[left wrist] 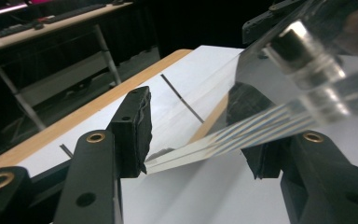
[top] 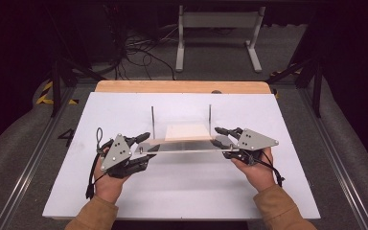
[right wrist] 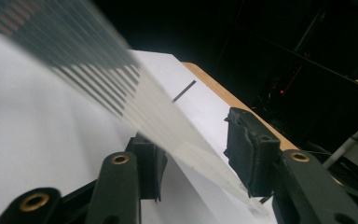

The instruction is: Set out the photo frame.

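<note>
Evidently the clear acrylic plate (top: 187,146) is held above the white bench (top: 182,191), grasped at its ends by the left gripper (top: 143,141) and right gripper (top: 223,136), so slippage is risked if either grip is loosened.

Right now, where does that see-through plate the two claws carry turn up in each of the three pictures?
High view: the clear plate spans the table's middle, between the left gripper and the right gripper.
Left gripper view: it runs from the lower middle to the upper right, between the jaws.
Right gripper view: it slants from the upper left down between the jaws.
Shared landmark: the table's wooden far edge.
</note>
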Available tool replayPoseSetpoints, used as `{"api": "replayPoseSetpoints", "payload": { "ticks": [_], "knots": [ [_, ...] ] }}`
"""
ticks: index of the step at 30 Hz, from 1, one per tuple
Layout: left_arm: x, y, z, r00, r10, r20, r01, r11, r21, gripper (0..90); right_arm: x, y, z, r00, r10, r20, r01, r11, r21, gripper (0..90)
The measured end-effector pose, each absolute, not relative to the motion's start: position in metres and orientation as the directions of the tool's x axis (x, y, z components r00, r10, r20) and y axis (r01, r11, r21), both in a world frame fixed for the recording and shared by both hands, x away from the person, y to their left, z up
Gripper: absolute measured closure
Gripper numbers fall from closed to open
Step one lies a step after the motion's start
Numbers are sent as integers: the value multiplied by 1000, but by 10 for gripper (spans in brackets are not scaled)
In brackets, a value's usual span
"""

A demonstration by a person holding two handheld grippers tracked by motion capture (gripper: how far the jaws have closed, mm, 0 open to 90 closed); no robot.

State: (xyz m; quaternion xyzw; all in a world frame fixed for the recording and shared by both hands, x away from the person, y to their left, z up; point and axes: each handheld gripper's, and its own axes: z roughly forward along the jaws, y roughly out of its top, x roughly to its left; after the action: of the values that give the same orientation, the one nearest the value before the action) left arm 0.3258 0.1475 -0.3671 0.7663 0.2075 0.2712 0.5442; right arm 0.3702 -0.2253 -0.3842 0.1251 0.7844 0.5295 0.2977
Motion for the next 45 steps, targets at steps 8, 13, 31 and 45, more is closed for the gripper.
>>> {"api": "replayPoseSetpoints", "payload": {
  "ticks": [8,13,31,45],
  "knots": [
    [319,141,-355,725,632,274,-19,-379,925,497,364,-224,-378,-774,532,-343,-106,425,899,604],
    [311,139,-346,716,627,307,-48,-394,918,496,358,-227,-372,-785,526,-328,-98,417,904,617],
    [268,143,-313,763,586,274,-31,-390,920,497,306,-230,-331,-849,476,-229,24,468,884,680],
    [232,147,-296,789,560,253,-32,-375,927,540,277,-232,-310,-896,415,-157,66,475,877,693]
  ]
}}
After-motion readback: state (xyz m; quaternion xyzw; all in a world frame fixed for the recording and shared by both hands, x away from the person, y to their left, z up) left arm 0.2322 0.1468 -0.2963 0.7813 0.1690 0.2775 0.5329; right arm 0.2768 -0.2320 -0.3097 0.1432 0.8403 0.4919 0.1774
